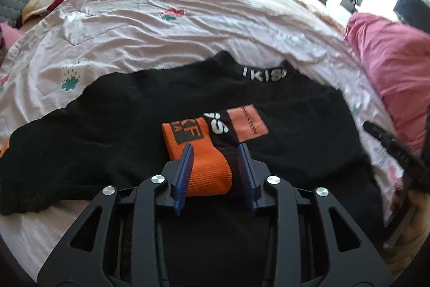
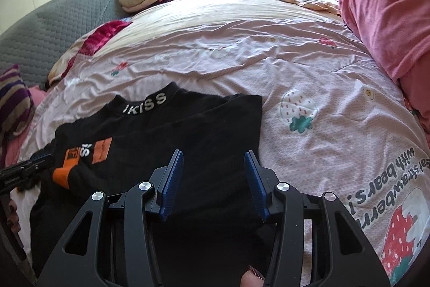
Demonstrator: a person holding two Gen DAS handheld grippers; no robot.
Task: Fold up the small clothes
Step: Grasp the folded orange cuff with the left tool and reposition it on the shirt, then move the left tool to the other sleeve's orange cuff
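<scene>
On the pink strawberry-print bedspread our black top lies flat, soft and limp, best pinched at a hem, while our left gripper straddles its orange cuff unclamped and our right gripper hovers parted, empty.

black sweater | flat on bed | orange cuff folded onto chest

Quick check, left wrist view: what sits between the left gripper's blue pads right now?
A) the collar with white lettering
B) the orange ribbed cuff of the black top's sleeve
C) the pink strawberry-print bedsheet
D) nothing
B: the orange ribbed cuff of the black long-sleeved top lies between the left gripper pads, folded across the chest.
</scene>
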